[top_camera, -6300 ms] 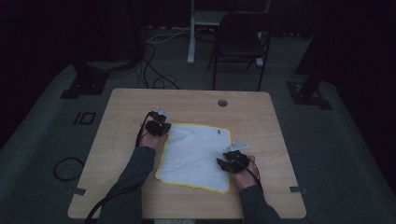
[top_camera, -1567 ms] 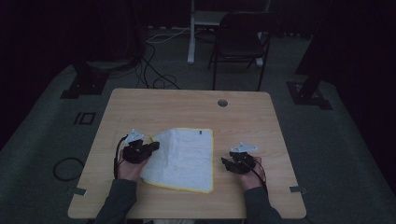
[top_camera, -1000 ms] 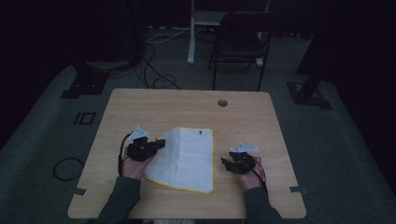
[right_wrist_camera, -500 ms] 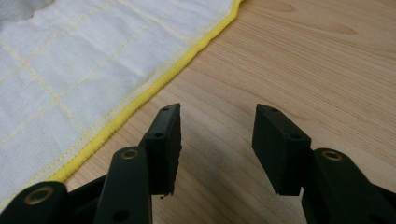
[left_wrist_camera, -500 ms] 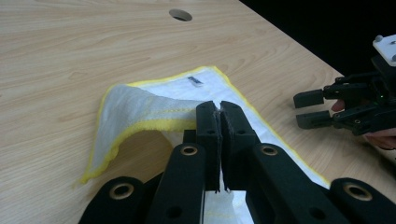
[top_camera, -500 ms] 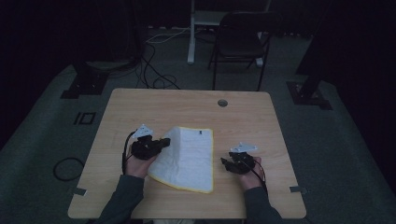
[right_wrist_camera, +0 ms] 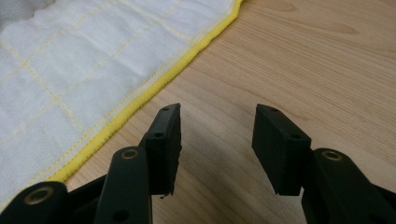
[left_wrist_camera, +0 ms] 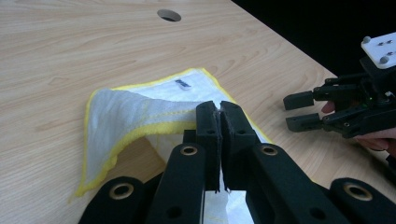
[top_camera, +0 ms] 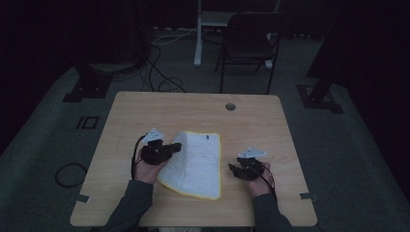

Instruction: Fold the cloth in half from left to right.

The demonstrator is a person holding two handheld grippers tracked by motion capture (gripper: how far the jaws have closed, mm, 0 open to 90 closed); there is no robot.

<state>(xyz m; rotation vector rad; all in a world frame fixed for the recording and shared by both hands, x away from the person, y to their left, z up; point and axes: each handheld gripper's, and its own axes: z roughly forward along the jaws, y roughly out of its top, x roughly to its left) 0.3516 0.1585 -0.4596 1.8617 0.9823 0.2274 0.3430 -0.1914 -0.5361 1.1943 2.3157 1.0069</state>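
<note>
A white cloth with a yellow hem [top_camera: 198,162] lies at the middle of the wooden table [top_camera: 193,108]. My left gripper [top_camera: 177,146] is shut on the cloth's left edge and holds it raised, curled over toward the right. In the left gripper view the jaws [left_wrist_camera: 220,109] pinch the hem, and the lifted flap of the cloth [left_wrist_camera: 126,116] arches to their left. My right gripper [top_camera: 232,169] rests low on the table just right of the cloth, open with nothing between its jaws. In its own view the right gripper [right_wrist_camera: 217,121] stands apart from the hem of the cloth [right_wrist_camera: 84,60].
A round cable hole [top_camera: 230,106] sits near the table's far edge. Beyond the table stand a dark chair [top_camera: 249,43] and a post, with cables [top_camera: 159,72] on the floor. Bare wood lies on both sides of the cloth.
My left gripper has carried the cloth's left edge up and to the right, folding that side over. The right gripper has stayed where it was.
</note>
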